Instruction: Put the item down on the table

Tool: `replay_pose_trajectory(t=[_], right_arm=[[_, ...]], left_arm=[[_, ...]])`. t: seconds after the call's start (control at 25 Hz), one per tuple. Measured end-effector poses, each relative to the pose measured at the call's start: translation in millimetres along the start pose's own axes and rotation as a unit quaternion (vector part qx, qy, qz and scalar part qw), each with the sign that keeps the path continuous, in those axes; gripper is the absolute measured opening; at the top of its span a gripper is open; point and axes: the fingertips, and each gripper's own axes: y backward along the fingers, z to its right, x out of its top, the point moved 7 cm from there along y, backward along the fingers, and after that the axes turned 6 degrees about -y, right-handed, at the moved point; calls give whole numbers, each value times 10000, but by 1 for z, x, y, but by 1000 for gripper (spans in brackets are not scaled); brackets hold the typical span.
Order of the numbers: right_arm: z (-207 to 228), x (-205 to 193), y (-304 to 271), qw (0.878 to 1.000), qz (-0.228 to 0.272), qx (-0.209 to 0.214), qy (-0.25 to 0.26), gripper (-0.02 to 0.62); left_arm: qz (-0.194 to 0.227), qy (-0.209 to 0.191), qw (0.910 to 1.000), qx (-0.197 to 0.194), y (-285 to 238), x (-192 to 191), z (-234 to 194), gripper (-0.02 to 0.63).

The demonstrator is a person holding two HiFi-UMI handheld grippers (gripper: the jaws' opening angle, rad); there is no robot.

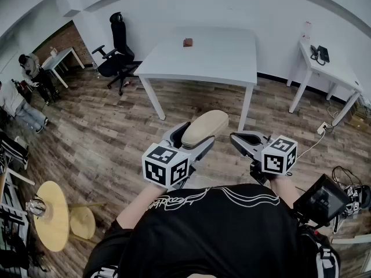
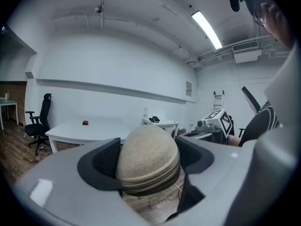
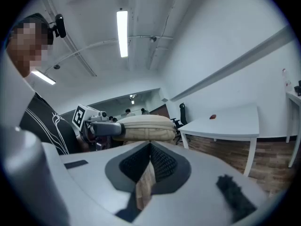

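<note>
A beige, oblong padded item is held between the jaws of my left gripper, which is shut on its sides and carries it over the wooden floor. In the left gripper view the item fills the wide gap between the black pads. My right gripper hangs just to the right of it, shut with nothing held; its pads meet in the right gripper view, which also shows the item. The white table stands ahead, well beyond both grippers.
A small reddish-brown object lies on the table's far side. A black office chair stands left of the table, a smaller white desk with a black phone to the right. Round wooden tables and people are at the left.
</note>
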Motion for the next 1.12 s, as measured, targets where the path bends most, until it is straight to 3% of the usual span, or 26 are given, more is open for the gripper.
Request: replay_pose_trajectory(t=[0.44, 0.68, 0.84, 1.12], right_arm=[[35, -1, -6, 9998, -24, -97, -150, 8], [85, 10, -26, 9991, 37, -294, -310, 8], [137, 12, -54, 9976, -24, -446, -528, 8], [259, 38, -126, 9930, -109, -724, -925, 8]], left_arm=[[-131, 63, 9999, -9, -31, -7, -20, 373], [-244, 98, 9995, -182, -78, -10, -55, 373], [-367, 111, 9988, -318, -123, -16, -95, 373], [-568, 280, 9975, -329, -233, -16, -213, 373]])
